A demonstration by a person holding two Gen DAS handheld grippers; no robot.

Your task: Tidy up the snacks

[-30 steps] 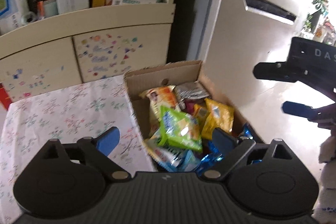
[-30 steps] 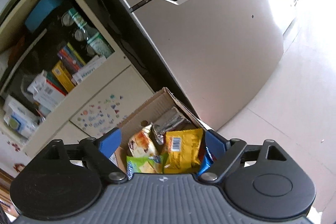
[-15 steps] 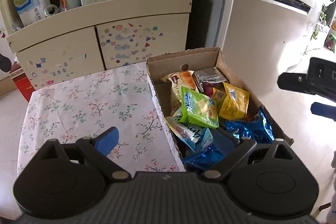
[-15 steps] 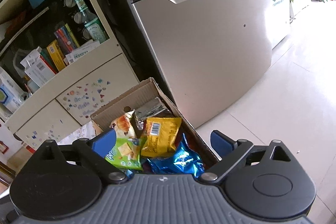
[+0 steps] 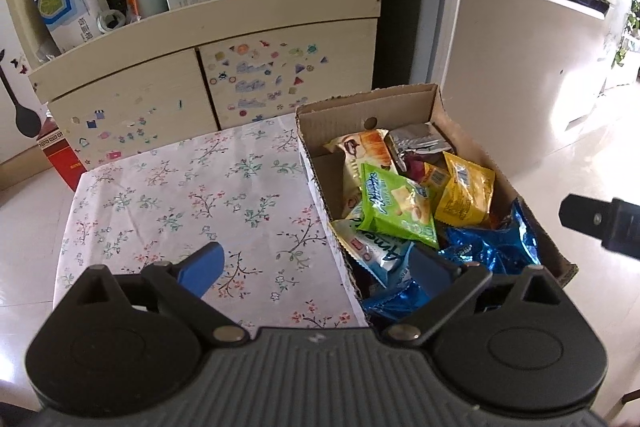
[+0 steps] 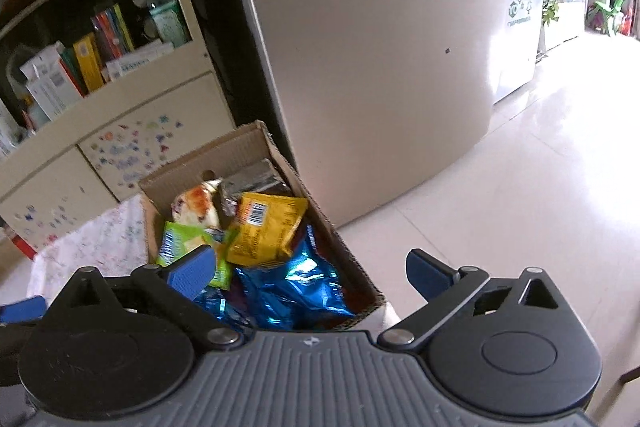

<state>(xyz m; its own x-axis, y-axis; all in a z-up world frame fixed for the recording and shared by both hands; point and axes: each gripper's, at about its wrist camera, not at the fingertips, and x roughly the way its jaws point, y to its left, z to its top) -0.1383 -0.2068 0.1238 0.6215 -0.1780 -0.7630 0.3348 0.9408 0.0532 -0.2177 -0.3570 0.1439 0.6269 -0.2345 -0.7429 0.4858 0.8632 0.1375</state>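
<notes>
An open cardboard box [image 5: 400, 105] of snack packets stands at the right edge of a table with a floral cloth [image 5: 180, 195]. Inside lie a green packet [image 5: 396, 207], a yellow packet [image 5: 464, 191], blue foil packets [image 5: 488, 251], a croissant packet [image 5: 368, 147] and a silver one [image 5: 420, 143]. My left gripper [image 5: 316, 267] is open above the box's near left wall, holding nothing. My right gripper [image 6: 310, 273] hovers over the blue foil packets [image 6: 296, 287]. Its jaws are opening, wide apart, and grip nothing. Its black body [image 5: 600, 223] shows right of the box.
A cream cabinet [image 5: 208, 67] with stickers and a cluttered shelf stands behind the table. A fridge [image 6: 380, 87] rises right of the box. A red carton [image 5: 60, 159] sits on the floor at the table's far left corner. Pale tiled floor [image 6: 540, 187] spreads to the right.
The right jaws have spread wider and its view has rolled upright, showing more of the box. The left view has swung to take in more of the table.
</notes>
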